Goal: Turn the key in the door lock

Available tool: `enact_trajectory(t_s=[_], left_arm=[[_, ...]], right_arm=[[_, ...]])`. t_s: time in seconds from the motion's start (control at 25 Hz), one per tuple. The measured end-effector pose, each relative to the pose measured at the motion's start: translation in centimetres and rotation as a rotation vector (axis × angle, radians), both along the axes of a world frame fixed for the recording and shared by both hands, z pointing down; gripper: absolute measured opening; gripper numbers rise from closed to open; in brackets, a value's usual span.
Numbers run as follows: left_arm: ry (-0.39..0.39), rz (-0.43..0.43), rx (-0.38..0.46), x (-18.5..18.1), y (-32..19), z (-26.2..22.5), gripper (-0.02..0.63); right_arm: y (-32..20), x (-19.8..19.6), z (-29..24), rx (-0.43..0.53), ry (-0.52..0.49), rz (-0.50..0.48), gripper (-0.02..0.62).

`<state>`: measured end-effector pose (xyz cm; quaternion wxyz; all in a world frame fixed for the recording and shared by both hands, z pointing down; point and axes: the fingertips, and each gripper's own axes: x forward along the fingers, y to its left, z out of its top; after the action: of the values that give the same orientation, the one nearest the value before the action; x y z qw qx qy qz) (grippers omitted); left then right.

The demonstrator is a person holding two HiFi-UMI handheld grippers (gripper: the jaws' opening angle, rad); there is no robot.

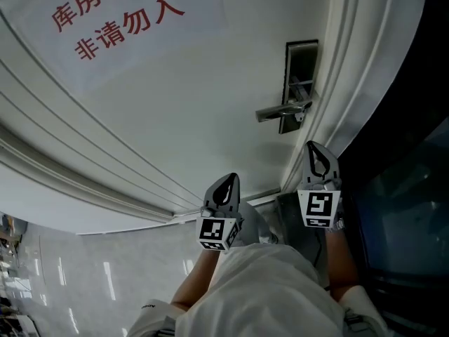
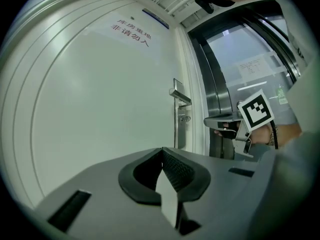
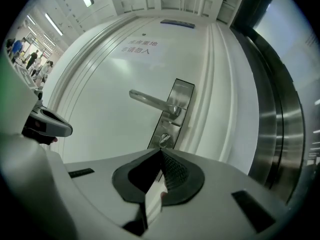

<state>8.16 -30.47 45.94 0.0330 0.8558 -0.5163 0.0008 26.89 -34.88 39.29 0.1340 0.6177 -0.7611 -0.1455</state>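
A white door (image 1: 175, 97) bears a metal lock plate (image 1: 302, 69) with a lever handle (image 1: 279, 111). The key (image 3: 164, 140) sits in the lock just below the handle (image 3: 150, 102), and the left gripper view shows it small at the plate (image 2: 184, 118). My right gripper (image 1: 319, 157) is shut and empty, level, a short way in front of the lock and apart from it; its pads meet (image 3: 161, 151). My left gripper (image 1: 226, 188) hangs further left and back from the door, also shut with nothing held (image 2: 162, 151). The right gripper (image 2: 222, 121) shows in the left gripper view.
A red-lettered sign (image 1: 116, 20) is pasted high on the door. Ribbed white door-frame mouldings (image 1: 337, 83) run right of the lock, then a dark glass and steel frame (image 1: 403, 160). Pale floor tiles (image 1: 84, 272) lie at lower left. Distant people (image 3: 30, 59) stand far left.
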Motion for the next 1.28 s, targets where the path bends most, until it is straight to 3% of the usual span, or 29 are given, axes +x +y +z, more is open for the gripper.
enact_trajectory(t_s=[0.28, 0.6, 0.68, 0.88, 1.08, 1.28], left_arm=[[0.013, 0.021, 0.037, 1.5, -0.3, -1.3, 0.009], [0.018, 0.022, 0.044, 3.1, -0.9, -1.7, 0.009], [0.017, 0.023, 0.043, 3.3, -0.7, -1.7, 0.009], [0.024, 0.005, 0.028, 2.7, -0.1, -1.1, 0.009], [0.026, -0.018, 0.022, 1.4, 0.2, -1.0, 0.009], [0.035, -0.026, 0.039, 1.4, 0.4, -1.4, 0.009]], right_arm=[[-2.0, -0.5, -2.0, 0.099, 0.273, -0.001, 0.002], [-4.7, -0.4, -1.1, 0.078, 0.507, 0.003, 0.003], [-4.9, -0.5, -0.8, 0.063, 0.531, -0.012, 0.008], [-5.9, -0.6, 0.1, 0.044, 0.598, -0.017, 0.123], [-6.4, -1.5, -0.5, 0.099, 0.678, 0.006, 0.13], [-7.1, -1.9, -0.2, 0.094, 0.742, 0.0, 0.13]])
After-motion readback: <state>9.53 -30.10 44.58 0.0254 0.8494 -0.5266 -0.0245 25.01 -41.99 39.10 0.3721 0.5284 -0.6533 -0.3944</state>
